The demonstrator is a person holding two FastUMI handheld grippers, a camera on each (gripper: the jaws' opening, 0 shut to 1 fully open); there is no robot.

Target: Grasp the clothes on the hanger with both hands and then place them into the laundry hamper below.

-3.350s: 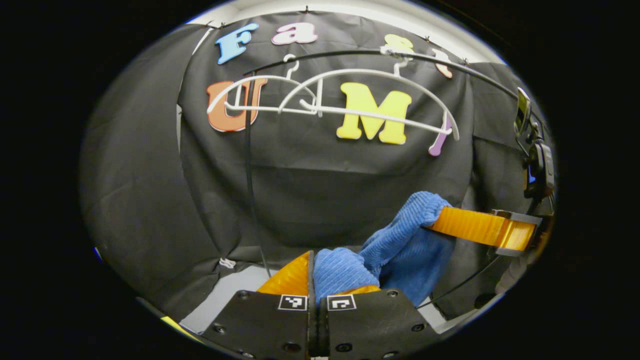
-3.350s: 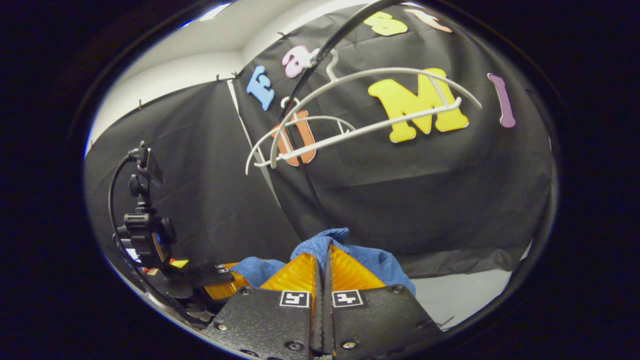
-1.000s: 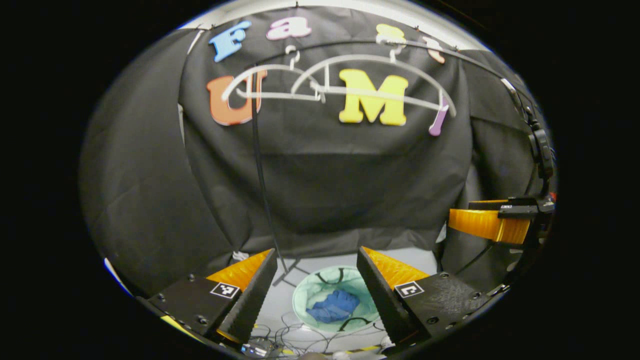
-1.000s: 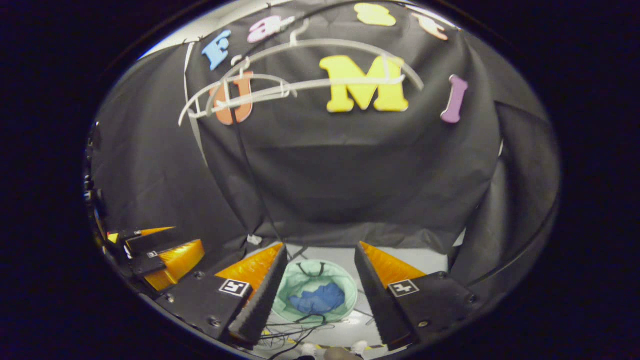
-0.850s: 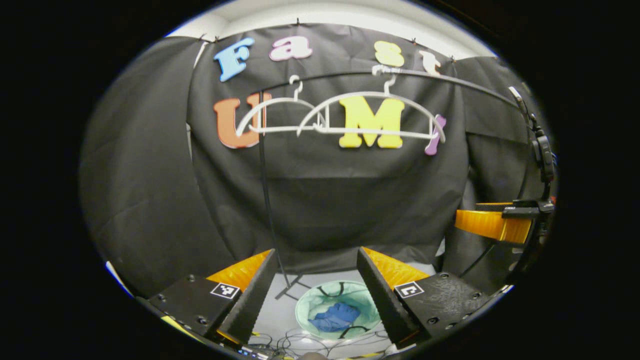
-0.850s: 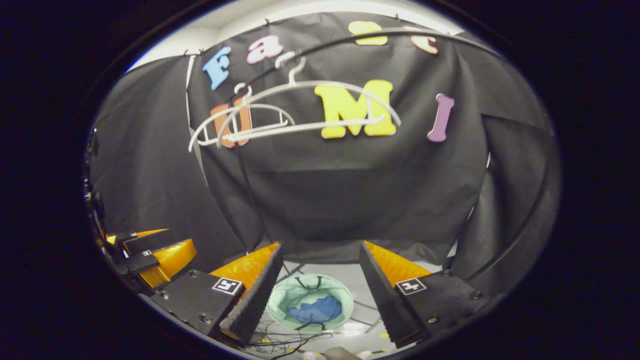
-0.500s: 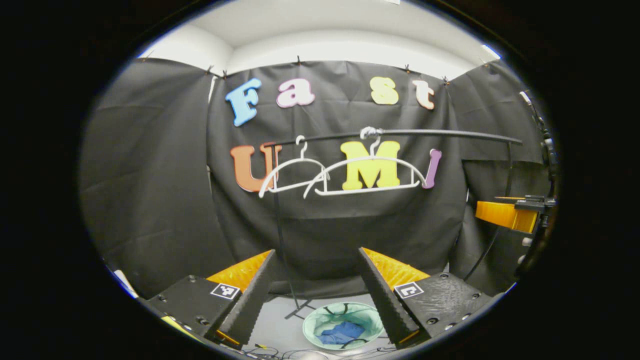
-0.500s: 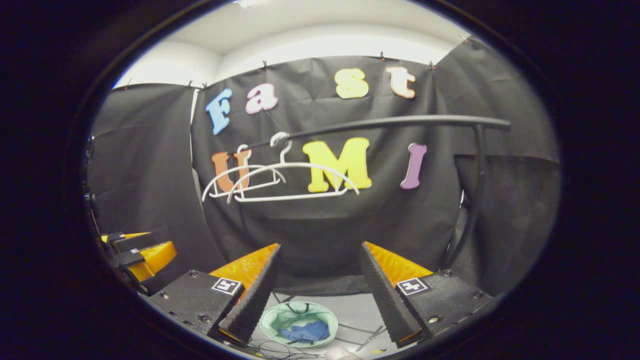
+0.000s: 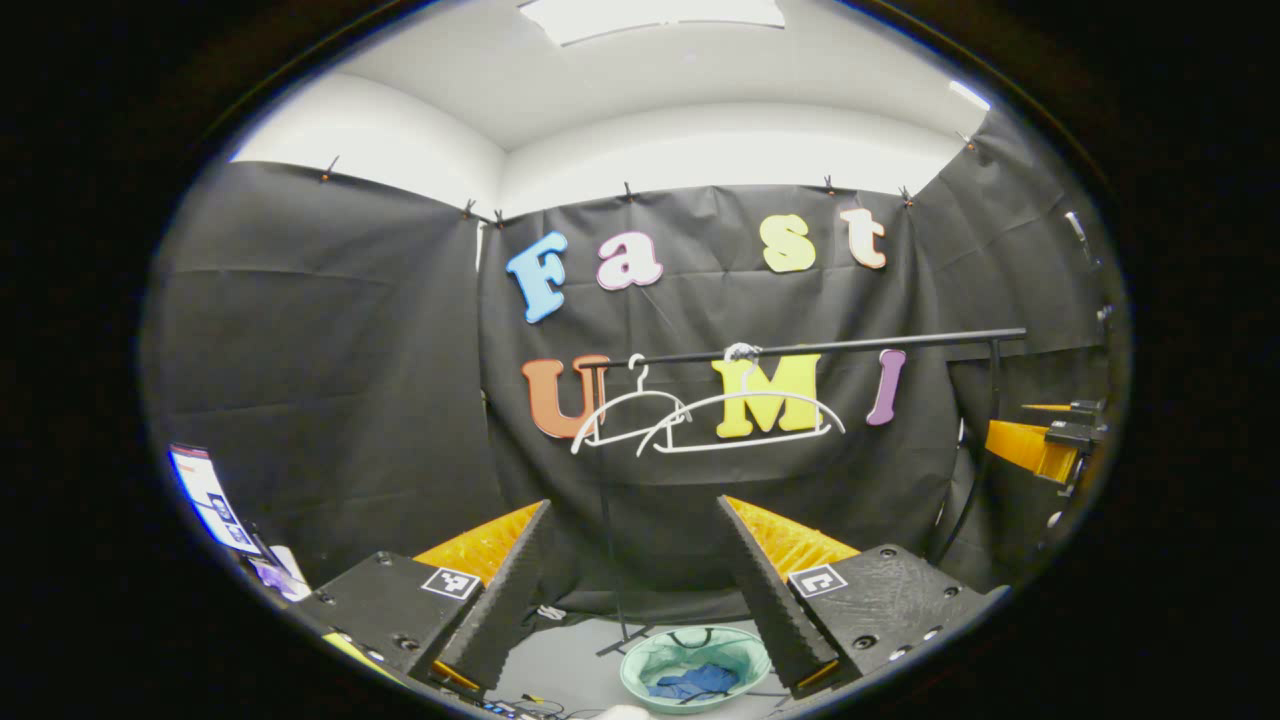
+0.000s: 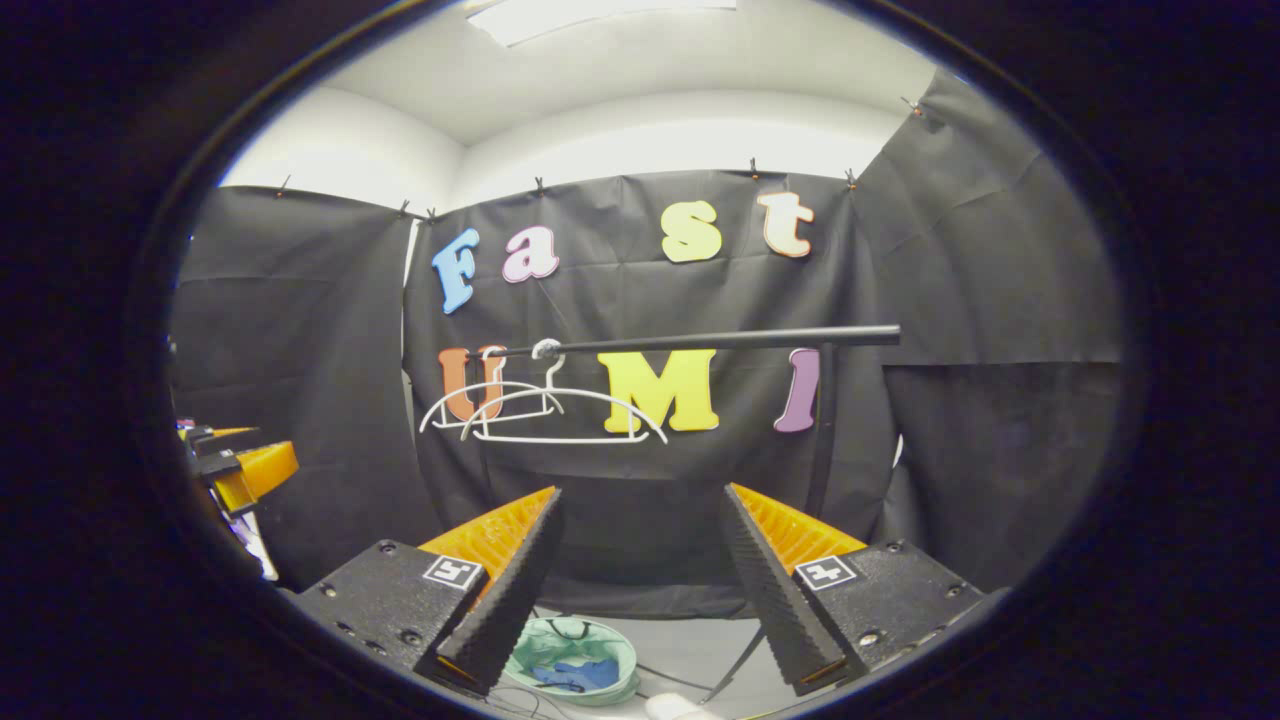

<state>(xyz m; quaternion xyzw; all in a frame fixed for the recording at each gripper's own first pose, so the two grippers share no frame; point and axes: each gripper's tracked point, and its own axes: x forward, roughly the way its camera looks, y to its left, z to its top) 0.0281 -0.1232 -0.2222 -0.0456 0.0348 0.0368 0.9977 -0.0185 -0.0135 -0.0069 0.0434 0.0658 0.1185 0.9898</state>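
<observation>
Left gripper [image 9: 633, 520] jaws apart, right gripper [image 10: 640, 505] jaws apart, blue garment [image 9: 697, 682] inside green hamper [image 9: 640, 672] at 6 o'clock, two bare white hangers [image 10: 545, 412] on black rail [image 10: 720, 341] at 12 o'clock.

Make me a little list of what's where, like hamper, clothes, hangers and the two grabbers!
hamper: pale green, on the floor under the rail
clothes: blue, lying inside the hamper
hangers: two, white, bare, hooked on the black rail
left gripper: open, holding nothing
right gripper: open, holding nothing
</observation>
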